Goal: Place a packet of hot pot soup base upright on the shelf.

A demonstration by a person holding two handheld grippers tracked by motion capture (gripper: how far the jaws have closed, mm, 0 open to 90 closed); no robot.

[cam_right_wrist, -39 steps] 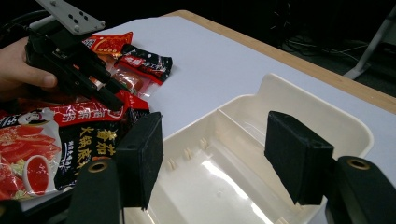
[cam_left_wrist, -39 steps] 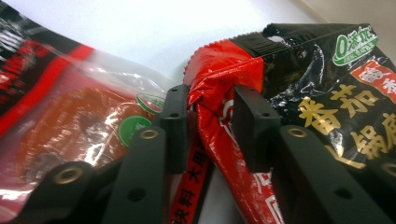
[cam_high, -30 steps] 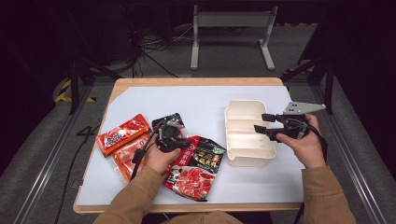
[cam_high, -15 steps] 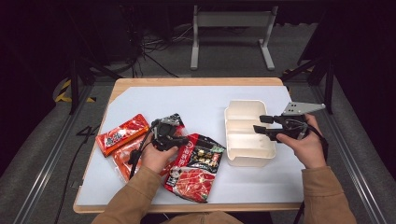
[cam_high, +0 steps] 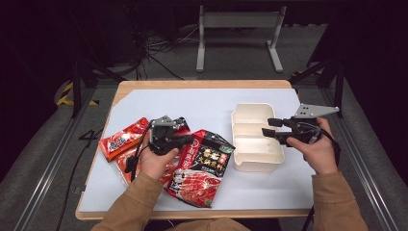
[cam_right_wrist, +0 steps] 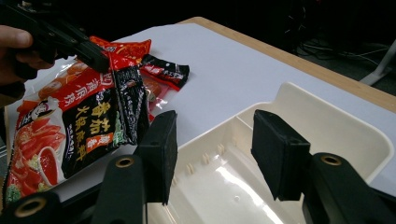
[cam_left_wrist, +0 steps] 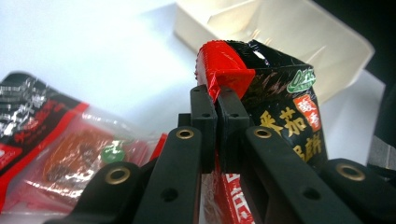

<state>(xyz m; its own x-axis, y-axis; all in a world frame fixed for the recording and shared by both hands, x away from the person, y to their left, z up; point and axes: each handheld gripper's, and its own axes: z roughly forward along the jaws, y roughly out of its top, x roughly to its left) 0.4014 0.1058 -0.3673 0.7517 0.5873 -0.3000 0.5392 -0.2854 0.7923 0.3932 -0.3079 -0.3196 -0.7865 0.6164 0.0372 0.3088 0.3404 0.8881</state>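
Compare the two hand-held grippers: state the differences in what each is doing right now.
The left hand-held gripper is shut on the edge of the black-and-red sauce packet; the right hand-held gripper has nothing between its jaws, which stand apart. The left is among the packets; the right hangs over the white divided tray. Both are black and held in a hand.

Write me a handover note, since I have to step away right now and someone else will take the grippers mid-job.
Left gripper: shut on the top edge of the black-and-red sauce packet, which is partly raised off the white mat.
Right gripper: open, nothing between the jaws, over the near part of the cream tray.
Other things: red packet, a clear pouch and a small black sachet lie left of the tray.
Done: one packet gripped.
Left: nothing is in the tray yet; probably carry the held packet over to it, then the rest.
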